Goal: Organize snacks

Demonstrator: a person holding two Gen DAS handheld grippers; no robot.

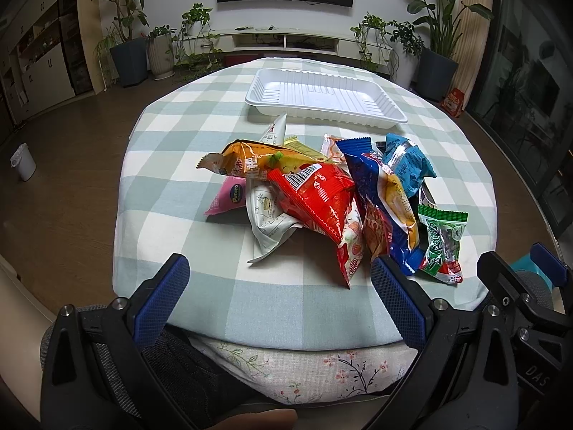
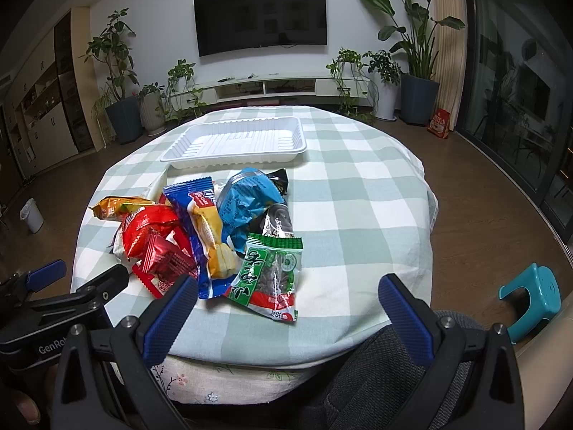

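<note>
A pile of snack packets lies on the checked tablecloth [image 1: 200, 193]: a red packet [image 1: 318, 197], an orange one [image 1: 247, 161], a dark blue one [image 1: 372, 186], a light blue one [image 1: 408, 165], a green seed packet [image 1: 442, 243] and a pink one [image 1: 225, 197]. An empty white tray [image 1: 322, 96] sits behind the pile. My left gripper [image 1: 279, 279] is open and empty, just short of the pile. My right gripper [image 2: 288, 297] is open and empty at the near table edge, in front of the green packet [image 2: 268, 272]. The tray [image 2: 236, 141] and red packet [image 2: 154, 240] show there too.
The round table's near edge drops to a floral cloth [image 1: 304, 365]. The right gripper shows at the right of the left wrist view [image 1: 519, 279]. A teal stool [image 2: 533, 294] stands right of the table, a white bin [image 2: 31, 215] on the floor at left. Plants and a TV line the far wall.
</note>
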